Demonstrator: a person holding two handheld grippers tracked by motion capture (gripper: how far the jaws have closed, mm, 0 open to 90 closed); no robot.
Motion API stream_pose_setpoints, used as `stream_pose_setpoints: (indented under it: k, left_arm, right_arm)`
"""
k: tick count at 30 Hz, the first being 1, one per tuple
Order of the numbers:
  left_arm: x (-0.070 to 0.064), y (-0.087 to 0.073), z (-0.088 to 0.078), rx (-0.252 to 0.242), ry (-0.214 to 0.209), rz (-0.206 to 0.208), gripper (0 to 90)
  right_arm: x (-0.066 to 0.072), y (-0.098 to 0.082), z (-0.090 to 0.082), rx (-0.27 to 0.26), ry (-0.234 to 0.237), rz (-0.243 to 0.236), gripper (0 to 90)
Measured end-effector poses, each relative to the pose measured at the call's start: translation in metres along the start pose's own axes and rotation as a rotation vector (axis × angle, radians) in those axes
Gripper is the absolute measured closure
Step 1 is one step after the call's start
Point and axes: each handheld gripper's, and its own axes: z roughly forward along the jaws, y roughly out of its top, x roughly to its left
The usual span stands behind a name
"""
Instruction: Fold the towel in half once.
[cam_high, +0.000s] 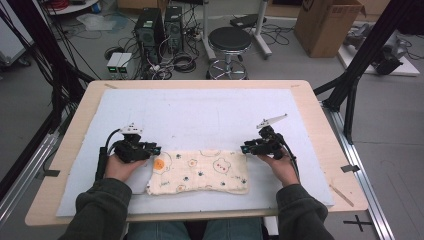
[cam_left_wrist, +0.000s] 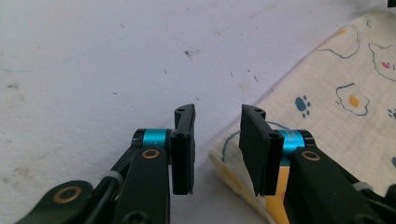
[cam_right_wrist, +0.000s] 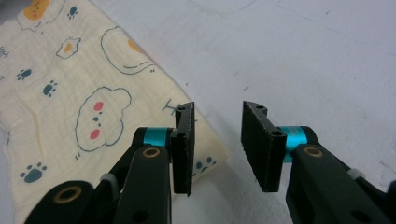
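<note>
The cloth (cam_high: 199, 172), lying in the lower middle of the high view, is looking like soft crinkled cotton, matt, with printed figures. The mat (cam_high: 200, 115) beneath is showing as pale matt felt, faintly speckled. The table (cam_high: 320, 125) edge is looking like smooth light wood.

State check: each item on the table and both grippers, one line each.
Cream printed cloth: folded into a strip, lying flat on the mat, not gripped.
Left gripper: jaws open, nothing between them, at the cloth's left end.
Right gripper: jaws open, nothing between them, at the cloth's right end.
White mat: flat, lightly stained.
</note>
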Motion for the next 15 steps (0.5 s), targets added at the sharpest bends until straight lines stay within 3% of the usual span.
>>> stream_pose_setpoints:
  k: [8, 15]
  left_arm:
    - [-0.0010, -0.0014, 0.0059, 0.051, -0.027, 0.014, 65.7]
    - [-0.0013, -0.0017, 0.0072, 0.057, -0.027, 0.008, 66.2]
  right_arm:
    - [-0.0013, -0.0019, 0.0040, 0.032, 0.006, 0.000, 63.4]
    - [0.0011, -0.0016, 0.0096, 0.067, 0.011, -0.020, 67.4]
